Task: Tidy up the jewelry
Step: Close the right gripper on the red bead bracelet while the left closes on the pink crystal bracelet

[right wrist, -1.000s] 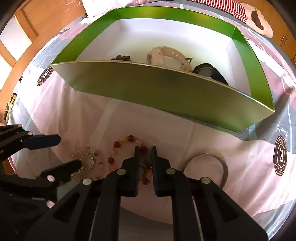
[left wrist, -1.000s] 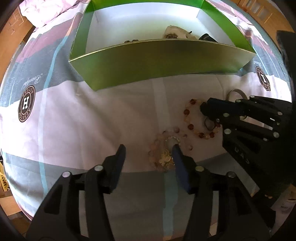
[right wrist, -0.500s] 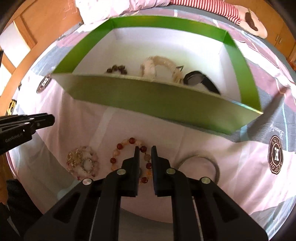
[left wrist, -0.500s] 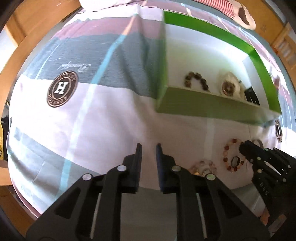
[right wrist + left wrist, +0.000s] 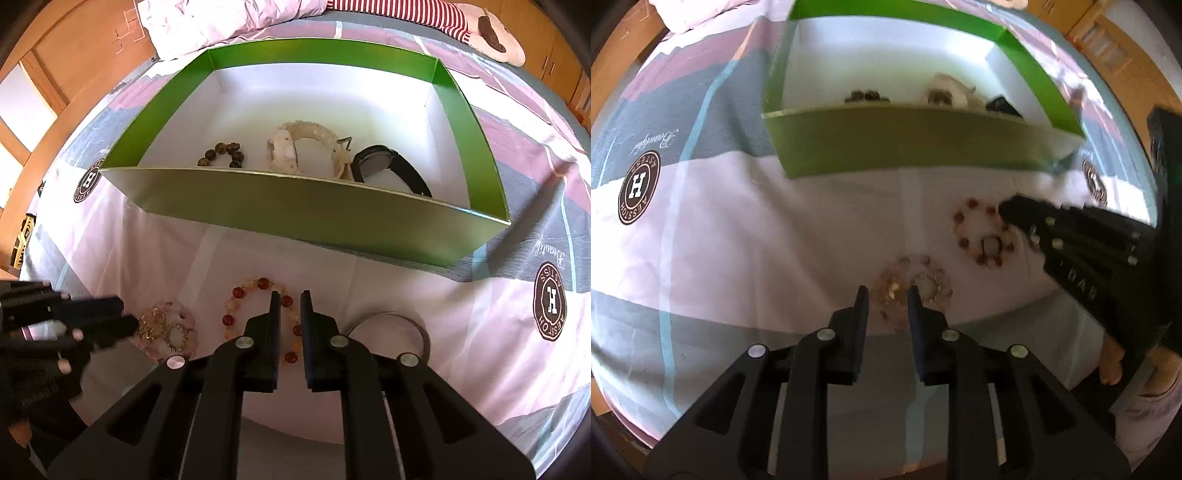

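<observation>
A green box point(image 5: 295, 206) with a white inside holds a dark bead bracelet point(image 5: 221, 155), a cream watch point(image 5: 306, 147) and a black watch point(image 5: 388, 166). On the bedsheet in front lie a pink-and-gold bracelet point(image 5: 166, 328), a red-and-cream bead bracelet point(image 5: 255, 291) and a silver bangle point(image 5: 417, 328). My left gripper point(image 5: 884, 297) hovers just above the pink-and-gold bracelet point(image 5: 912, 286), jaws narrowly apart and empty. My right gripper point(image 5: 288, 301) is over the red bead bracelet point(image 5: 982, 236), jaws nearly closed with nothing between them.
The bed has a pink, grey and white sheet with round H logos point(image 5: 639, 188). A pillow point(image 5: 221, 18) and a striped plush toy point(image 5: 480, 26) lie beyond the box. Wooden furniture point(image 5: 55, 55) borders the bed.
My left gripper swung back toward the box and came down over the pink-and-gold bracelet, its jaws slightly wider than half a second ago. My right gripper rose a little above the red bracelet.
</observation>
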The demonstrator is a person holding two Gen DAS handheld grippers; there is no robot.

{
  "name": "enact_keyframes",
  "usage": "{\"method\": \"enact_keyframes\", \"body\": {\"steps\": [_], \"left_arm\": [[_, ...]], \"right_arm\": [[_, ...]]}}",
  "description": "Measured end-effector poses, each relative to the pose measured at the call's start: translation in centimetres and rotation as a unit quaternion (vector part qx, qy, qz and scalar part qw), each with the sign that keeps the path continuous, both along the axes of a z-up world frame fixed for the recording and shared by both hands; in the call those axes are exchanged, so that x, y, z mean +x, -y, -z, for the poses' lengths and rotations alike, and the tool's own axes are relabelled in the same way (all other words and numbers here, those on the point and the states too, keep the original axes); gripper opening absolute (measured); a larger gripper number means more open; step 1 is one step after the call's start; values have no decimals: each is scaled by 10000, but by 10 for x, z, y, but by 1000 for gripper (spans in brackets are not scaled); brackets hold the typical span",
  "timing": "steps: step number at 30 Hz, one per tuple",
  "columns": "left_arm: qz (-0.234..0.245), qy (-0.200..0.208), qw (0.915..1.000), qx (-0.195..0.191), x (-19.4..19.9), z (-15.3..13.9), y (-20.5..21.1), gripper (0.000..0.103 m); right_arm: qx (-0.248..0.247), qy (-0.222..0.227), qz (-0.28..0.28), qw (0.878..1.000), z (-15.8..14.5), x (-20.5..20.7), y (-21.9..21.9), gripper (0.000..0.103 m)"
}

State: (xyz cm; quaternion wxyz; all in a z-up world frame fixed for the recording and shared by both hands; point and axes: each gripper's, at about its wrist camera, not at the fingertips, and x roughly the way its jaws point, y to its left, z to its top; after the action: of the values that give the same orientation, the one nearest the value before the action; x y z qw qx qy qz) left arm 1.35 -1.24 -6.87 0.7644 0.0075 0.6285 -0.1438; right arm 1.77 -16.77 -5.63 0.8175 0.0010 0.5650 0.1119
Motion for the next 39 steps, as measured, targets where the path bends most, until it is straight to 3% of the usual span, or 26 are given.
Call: {"method": "enact_keyframes", "body": {"steps": [10, 21, 22, 24, 25, 30, 35, 37, 39], "left_arm": [[86, -369, 9991, -174, -2, 11, -9, 24], [-216, -134, 9979, 593, 7, 29, 9, 25], [-218, -95, 9977, 641, 7, 30, 11, 24], [-275, 99, 9965, 782, 7, 28, 14, 9], [-330, 212, 9958, 823, 7, 24, 12, 8], [-510, 541, 9972, -32, 6, -14, -6, 8], [-271, 978, 9894, -1036, -3, -58, -12, 8], [-228, 1019, 9860, -1297, -4, -67, -13, 8], [-293, 1026, 9858, -1296, 0, -70, -14, 8]], "right_arm": [[-9, -38, 18, 10000, 1, 2, 0, 10], [-23, -37, 47, 10000, 3, 2, 1, 10], [-21, -23, 69, 10000, 2, 2, 2, 10], [-16, 5, 134, 9999, 1, 2, 6, 10], [-10, 14, 158, 9999, 0, 2, 7, 10], [8, 23, 207, 9998, -1, 3, 11, 10], [-27, -20, 168, 9999, 3, 3, 8, 10], [-28, -29, 167, 9999, 4, 3, 7, 10], [-27, -35, 160, 9999, 5, 4, 6, 10]]}}
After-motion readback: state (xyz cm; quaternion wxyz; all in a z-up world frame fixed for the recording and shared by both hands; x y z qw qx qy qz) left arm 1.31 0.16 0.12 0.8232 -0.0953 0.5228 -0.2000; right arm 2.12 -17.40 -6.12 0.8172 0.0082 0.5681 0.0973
